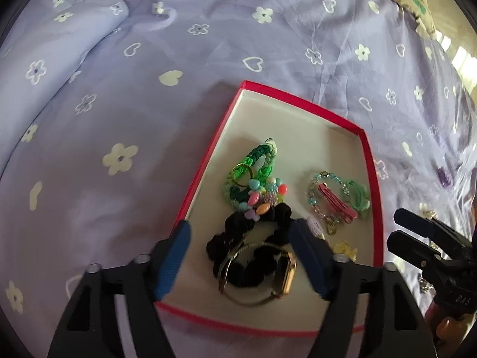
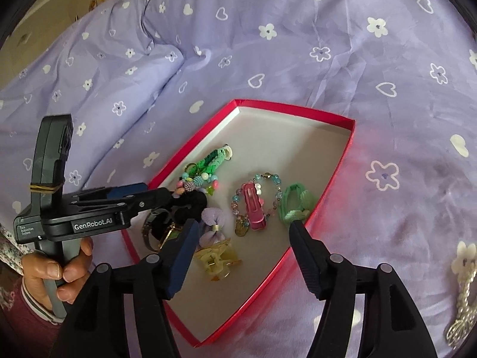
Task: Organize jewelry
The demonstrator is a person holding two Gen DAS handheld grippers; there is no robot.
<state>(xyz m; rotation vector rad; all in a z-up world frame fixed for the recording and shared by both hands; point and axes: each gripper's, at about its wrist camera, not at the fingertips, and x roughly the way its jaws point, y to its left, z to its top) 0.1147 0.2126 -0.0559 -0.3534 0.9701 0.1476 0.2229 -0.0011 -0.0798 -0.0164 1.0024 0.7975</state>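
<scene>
Lilac bedsheet printed with white hearts and flowers serves as work surface; red shallow box lies on it, white inside

Box contents, near end: gold watch lying across black scrunchie. Beyond them: green braided loop with coloured beads, pale blue bead bracelet with pink hair clip on top, green fabric tie, lilac bow, yellow claw clip. One pearly piece lies on the sheet, well apart from the box on its right

Left hand-held gripper: jaws spread wide, empty, straddling watch and scrunchie. Right hand-held gripper: jaws spread, empty, over near right part of box

Judgement: step in hand is probably fetching the pearly piece. Approach low, pinch at a thick section, not a thin strand; lift clear of the sheet folds before crossing the red rim; set down in the bare far half, away from the tangle
</scene>
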